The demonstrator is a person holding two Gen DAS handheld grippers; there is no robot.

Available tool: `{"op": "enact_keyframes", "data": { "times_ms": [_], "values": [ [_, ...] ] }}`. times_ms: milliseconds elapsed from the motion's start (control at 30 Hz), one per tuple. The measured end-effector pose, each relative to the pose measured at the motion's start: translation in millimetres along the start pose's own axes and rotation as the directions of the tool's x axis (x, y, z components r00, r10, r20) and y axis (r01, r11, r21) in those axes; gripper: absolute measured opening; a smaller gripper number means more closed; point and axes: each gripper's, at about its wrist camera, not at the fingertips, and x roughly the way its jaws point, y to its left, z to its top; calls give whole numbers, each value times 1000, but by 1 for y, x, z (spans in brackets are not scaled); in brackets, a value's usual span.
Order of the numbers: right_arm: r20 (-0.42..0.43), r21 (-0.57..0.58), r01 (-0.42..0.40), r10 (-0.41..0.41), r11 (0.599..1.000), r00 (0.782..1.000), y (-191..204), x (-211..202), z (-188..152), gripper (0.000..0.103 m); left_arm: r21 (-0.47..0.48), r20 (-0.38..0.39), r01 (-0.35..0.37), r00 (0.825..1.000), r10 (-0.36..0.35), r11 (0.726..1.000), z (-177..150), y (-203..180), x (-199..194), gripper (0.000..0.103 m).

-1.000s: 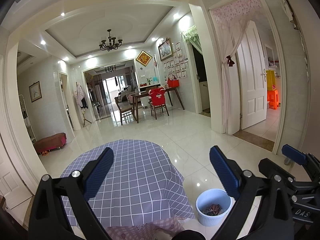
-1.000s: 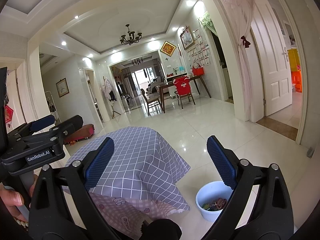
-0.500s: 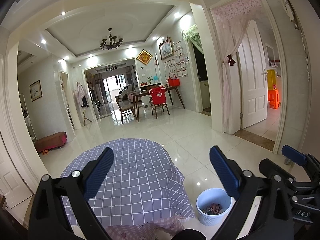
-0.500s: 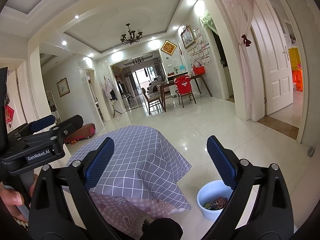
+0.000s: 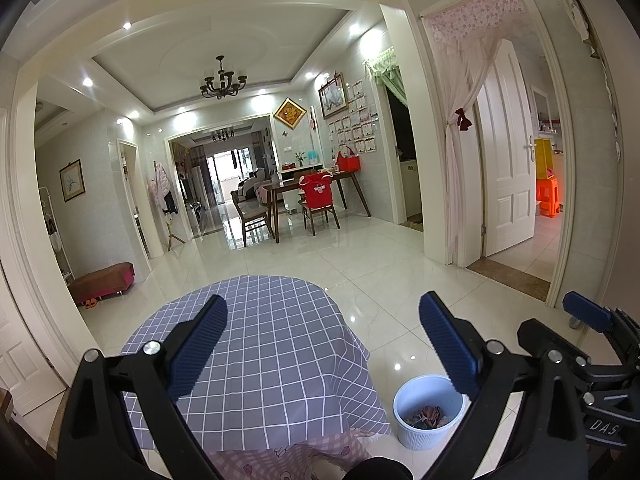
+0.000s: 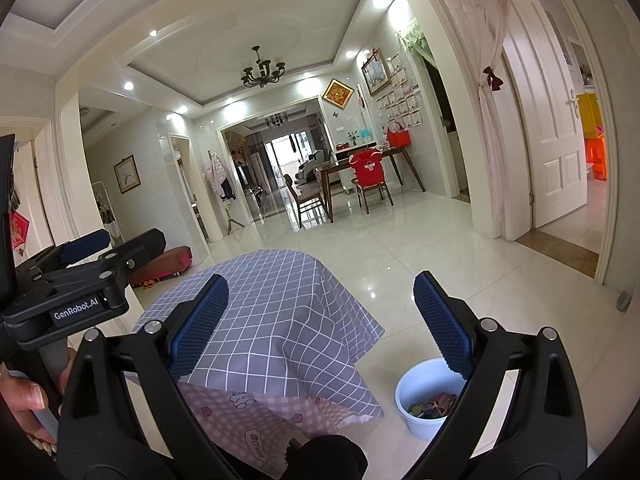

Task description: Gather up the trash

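I hold both grippers, left (image 5: pixel 322 344) and right (image 6: pixel 320 322), jaws apart, above the table (image 5: pixel 268 344); "GenRobot.AI" marks the left one, bin (image 5: pixel 428 412) just right of the table.

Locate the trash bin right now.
The white bin stands on the tiled floor at lower right in both wrist views, just right of the table draped in a grey checked cloth, with colourful scraps inside.

"GenRobot.AI" on left tool (image 6: pixel 322 320) body
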Motion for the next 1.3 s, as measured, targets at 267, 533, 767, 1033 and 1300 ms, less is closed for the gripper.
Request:
{"op": "enact_keyframes", "data": {
  "times_ms": [267, 533, 767, 1033, 1300],
  "values": [
    [-2, 3, -1, 1, 1000, 1000, 2, 0, -3, 92, 1, -3, 1, 1000, -1, 1000, -1, 1, 3, 95],
    [-3, 3, -4, 4, 1000, 1000, 3, -1, -5, 92, 2, -3, 1, 1000, -1, 1000, 0, 1, 3, 95],
    [-5, 4, -5, 5, 1000, 1000, 6, -1, -8, 92, 3, -4, 0, 1000, 0, 1000, -4, 1, 3, 95],
    [-7, 6, -7, 7, 1000, 1000, 9, -1, -12, 92, 4, -6, 1, 1000, -1, 1000, -6, 1, 4, 95],
    [-11, 8, -10, 10, 1000, 1000, 12, 0, -17, 92, 3, -9, 0, 1000, 0, 1000, -12, 3, 5, 95]
  ]
}}
